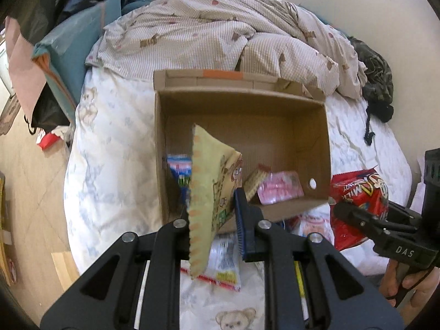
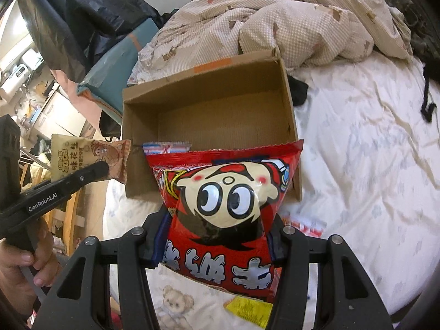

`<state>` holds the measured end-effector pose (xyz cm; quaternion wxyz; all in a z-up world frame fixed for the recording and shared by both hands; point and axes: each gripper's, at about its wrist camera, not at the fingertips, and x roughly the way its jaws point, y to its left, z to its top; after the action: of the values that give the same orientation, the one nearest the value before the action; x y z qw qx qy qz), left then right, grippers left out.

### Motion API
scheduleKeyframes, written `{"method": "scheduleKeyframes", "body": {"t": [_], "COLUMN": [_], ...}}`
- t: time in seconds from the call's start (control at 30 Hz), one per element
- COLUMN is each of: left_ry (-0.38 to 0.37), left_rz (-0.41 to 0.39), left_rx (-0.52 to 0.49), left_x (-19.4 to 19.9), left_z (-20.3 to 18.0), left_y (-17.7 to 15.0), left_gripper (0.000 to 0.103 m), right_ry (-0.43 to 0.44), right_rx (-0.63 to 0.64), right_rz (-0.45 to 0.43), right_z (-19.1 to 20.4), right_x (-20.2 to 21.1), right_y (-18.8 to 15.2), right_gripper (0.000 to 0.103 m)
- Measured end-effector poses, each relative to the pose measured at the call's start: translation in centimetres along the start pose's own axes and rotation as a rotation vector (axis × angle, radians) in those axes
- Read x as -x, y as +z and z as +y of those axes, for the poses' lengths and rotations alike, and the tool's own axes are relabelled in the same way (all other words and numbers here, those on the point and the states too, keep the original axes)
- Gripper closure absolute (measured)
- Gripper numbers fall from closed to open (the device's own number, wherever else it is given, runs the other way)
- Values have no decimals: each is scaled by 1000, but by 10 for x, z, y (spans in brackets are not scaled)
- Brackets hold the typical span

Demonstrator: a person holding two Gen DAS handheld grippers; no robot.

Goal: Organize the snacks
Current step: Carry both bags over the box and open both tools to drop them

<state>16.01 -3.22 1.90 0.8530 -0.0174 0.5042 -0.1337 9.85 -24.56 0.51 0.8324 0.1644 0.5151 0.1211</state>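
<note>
An open cardboard box [image 1: 247,101] lies on the bed; it also shows in the right wrist view [image 2: 209,85]. My left gripper [image 1: 214,217] is shut on a tan peanut snack packet [image 1: 211,187], held upright over the box's near left corner; the packet also shows in the right wrist view [image 2: 90,159]. My right gripper [image 2: 217,233] is shut on a red snack bag with a cartoon face [image 2: 228,206], held in front of the box's near wall; the bag also shows in the left wrist view [image 1: 357,200]. Inside the box lie a blue packet [image 1: 178,170], a cracker pack [image 1: 255,183] and a pink packet [image 1: 280,188].
More snack packets lie on the white sheet [image 1: 110,165] before the box, one white [image 1: 224,261] and one yellow [image 2: 247,310]. A crumpled beige duvet [image 1: 220,33] lies behind the box. Bags [image 1: 68,46] and wooden floor [image 1: 33,192] are to the left of the bed.
</note>
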Motion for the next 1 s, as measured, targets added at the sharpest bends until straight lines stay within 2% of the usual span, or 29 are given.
{"method": "scheduleKeyframes", "body": {"t": [0.17,0.33,0.47,0.77,1.0], "left_ry": [12,-20,-38,-99,-74], "left_rz": [-18,-6,10,70,57], "left_rx": [3,40,28,16,-1], "left_x": [-17,-40,-56,-97,-111], "left_z": [2,5,-3,-13,-14], "left_y": [22,43,52,46,50], "left_gripper": [89,89,88,88,88], "right_ry": [-8,-8,-25,-52,-58], "right_rx": [-1,-25,-17,-44,-44], "right_rz": [-21,-17,-11,81,112], "right_z": [-5,-15,-16,-29,-31], "right_x": [-17,-39,-58,-92,-105], "right_y": [29,52,66,61,60], "right_gripper": [47,48,47,47,47]}}
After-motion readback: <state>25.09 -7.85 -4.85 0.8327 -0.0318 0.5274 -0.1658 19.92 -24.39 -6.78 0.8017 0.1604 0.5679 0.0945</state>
